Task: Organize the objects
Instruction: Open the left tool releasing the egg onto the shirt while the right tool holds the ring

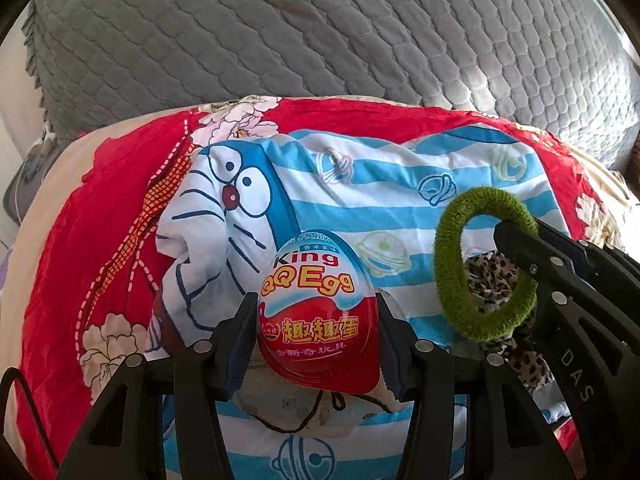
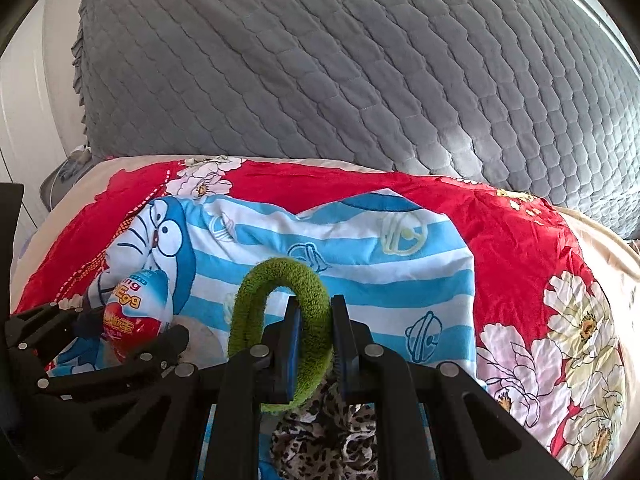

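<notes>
Behind fingers (image 2: 288, 332), leopard scrunchie (image 2: 320, 440) half-hidden

A grey quilted cover (image 1: 320, 28) rises behind the red floral quilt (image 1: 100, 220); a blue-striped cartoon cloth (image 1: 384, 176) lies on that quilt.

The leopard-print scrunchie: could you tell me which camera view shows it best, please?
The right wrist view shows the leopard-print scrunchie best: it lies directly below the right claw, with most of its folds visible under the green hair tie. The left wrist view catches only parts of it, through and below the green ring, beside the right claw's arm.
</notes>
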### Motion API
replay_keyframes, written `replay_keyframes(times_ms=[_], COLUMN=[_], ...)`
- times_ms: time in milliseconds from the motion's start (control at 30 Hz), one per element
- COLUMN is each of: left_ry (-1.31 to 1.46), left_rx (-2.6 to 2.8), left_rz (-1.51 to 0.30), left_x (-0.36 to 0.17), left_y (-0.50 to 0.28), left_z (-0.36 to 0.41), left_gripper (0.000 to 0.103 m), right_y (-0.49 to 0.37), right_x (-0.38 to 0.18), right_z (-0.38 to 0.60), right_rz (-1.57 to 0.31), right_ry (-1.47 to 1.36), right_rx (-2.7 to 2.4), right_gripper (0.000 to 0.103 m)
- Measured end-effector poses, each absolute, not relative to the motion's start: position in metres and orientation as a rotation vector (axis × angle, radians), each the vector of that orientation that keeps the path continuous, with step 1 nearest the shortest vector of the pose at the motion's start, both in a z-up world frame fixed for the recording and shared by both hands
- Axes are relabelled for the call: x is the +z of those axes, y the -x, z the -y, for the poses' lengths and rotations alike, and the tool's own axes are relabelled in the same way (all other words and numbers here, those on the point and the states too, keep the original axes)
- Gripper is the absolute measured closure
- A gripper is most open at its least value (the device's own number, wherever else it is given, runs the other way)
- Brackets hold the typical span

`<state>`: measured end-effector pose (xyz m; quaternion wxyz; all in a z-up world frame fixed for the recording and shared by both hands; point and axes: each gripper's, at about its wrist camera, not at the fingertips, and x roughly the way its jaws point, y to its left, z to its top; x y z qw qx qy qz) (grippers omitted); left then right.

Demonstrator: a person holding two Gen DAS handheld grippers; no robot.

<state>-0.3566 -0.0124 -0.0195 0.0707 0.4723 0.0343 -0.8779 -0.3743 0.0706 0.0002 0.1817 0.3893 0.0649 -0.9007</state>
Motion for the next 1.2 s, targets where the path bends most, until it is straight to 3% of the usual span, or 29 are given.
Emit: replay_keyframes(times_ms=[1200], left_ry=[-1.449], left_rx=[-2.599], left_rz=[-0.068], left_x=[-0.033], left_y=[0.367], left_z=[0.016], left_gripper=[0.048], right_y=[0.387], right_x=[-0.028], right_z=[-0.069], right_rz=[-0.250], right_ry=[-1.227], right_rx=[-2.510], right_gripper=[0.088])
